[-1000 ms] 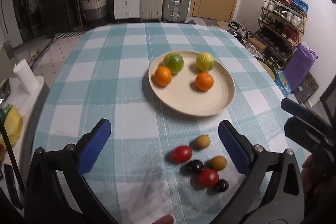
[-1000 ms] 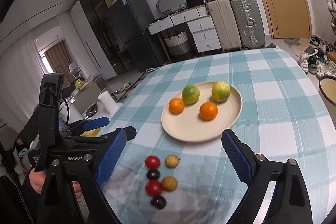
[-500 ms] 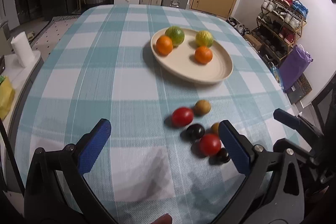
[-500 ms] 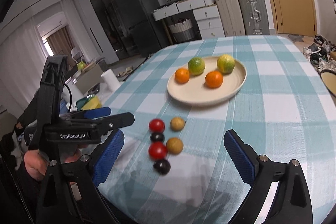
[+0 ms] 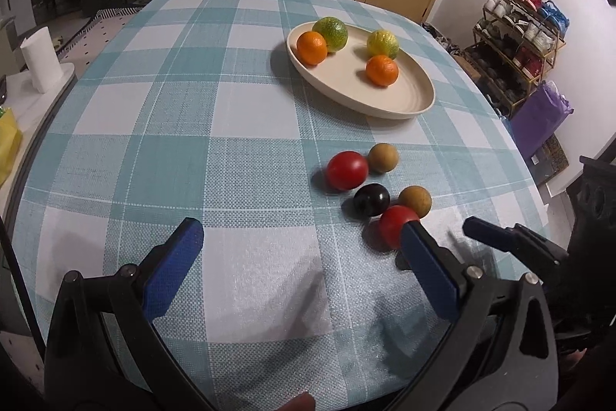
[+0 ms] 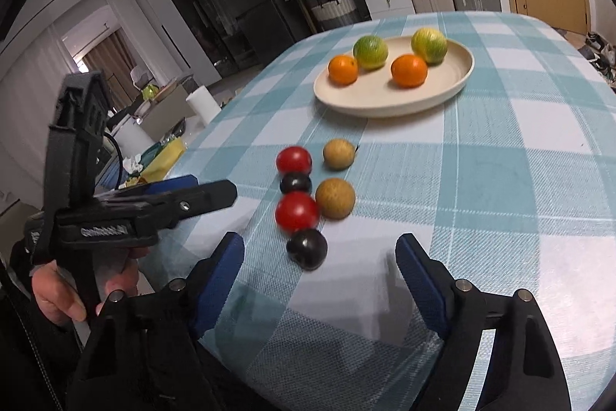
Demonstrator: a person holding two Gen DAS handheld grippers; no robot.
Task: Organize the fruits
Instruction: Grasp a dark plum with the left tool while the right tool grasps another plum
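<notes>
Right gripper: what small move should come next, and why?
Probably ease the right gripper forward and down so its open jaws, which have just been closing, straddle the nearest dark plum. It lies loose on the tablecloth just ahead of the fingertips, nothing is held, and the plate has room.

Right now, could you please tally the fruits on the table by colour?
Orange: 2
Green-yellow: 2
Red: 2
Dark purple: 2
Tan-brown: 2
Total: 10
</notes>
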